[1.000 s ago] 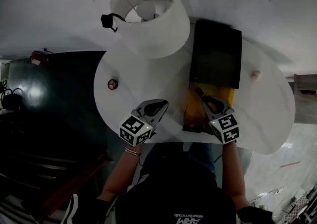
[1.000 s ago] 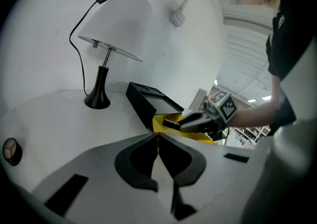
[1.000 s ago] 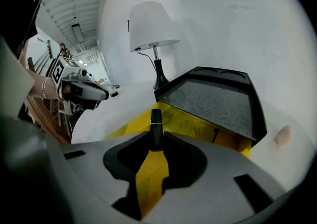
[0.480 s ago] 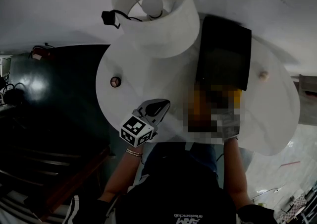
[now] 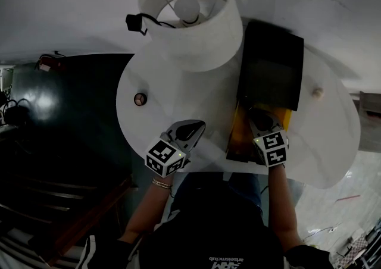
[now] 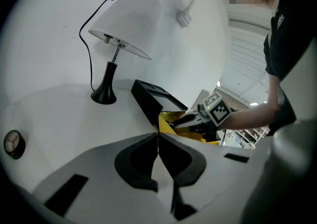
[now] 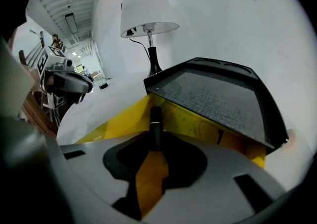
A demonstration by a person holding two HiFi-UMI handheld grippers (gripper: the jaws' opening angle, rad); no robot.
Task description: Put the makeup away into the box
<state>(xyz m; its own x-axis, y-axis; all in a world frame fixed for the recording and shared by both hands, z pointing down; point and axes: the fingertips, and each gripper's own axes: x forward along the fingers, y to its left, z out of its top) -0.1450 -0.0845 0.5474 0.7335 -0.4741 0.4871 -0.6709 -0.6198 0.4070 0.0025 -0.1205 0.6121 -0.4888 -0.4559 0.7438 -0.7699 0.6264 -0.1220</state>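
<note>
I am clamping the makeup tube (image 7: 155, 121) in my right tool (image 7: 154, 142) over the box (image 7: 121, 117), left tool (image 6: 158, 138) closed. I am aiming low before releasing.

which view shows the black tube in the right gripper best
The right gripper view: the black tube stands clamped between the right hand-held gripper's jaws over the yellow box. In the head view and left gripper view it cannot be told apart from that gripper.

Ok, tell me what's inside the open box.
The box shows yellow lining and a black makeup tube gripped in the right tongs; they cover the floor beneath.
</note>
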